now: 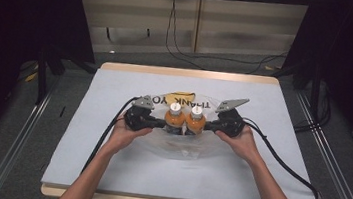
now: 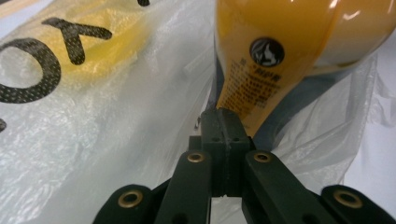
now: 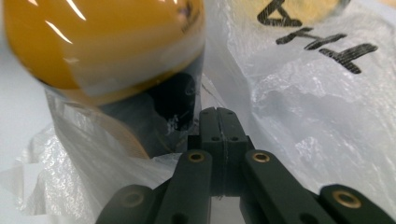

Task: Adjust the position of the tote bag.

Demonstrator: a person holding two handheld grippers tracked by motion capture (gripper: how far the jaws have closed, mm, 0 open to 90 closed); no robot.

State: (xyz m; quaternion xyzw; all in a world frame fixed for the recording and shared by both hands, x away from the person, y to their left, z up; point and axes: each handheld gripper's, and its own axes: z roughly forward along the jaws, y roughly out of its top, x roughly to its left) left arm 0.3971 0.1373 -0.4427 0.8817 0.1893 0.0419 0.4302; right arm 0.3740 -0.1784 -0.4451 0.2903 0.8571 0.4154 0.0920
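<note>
Two orange bottles with white caps stand side by side, the left bottle (image 1: 173,119) and the right bottle (image 1: 195,121), inside a clear plastic bag (image 1: 179,149) printed "THANK YOU". My left gripper (image 1: 163,123) is at the left bottle's base, its jaws shut on a pinch of bag film. In the left gripper view the shut left gripper (image 2: 224,114) sits just under the orange bottle (image 2: 289,42). My right gripper (image 1: 208,127) mirrors it beside the right bottle. There the right gripper (image 3: 219,114) is shut on film next to the bottle (image 3: 102,42).
A yellow object (image 1: 181,94) lies in the bag's far part behind the bottles. The bag rests on a grey mat (image 1: 107,162) covering a wooden table. Black cables (image 1: 283,162) trail from both grippers across the mat. Dark curtains and floor rails flank the table.
</note>
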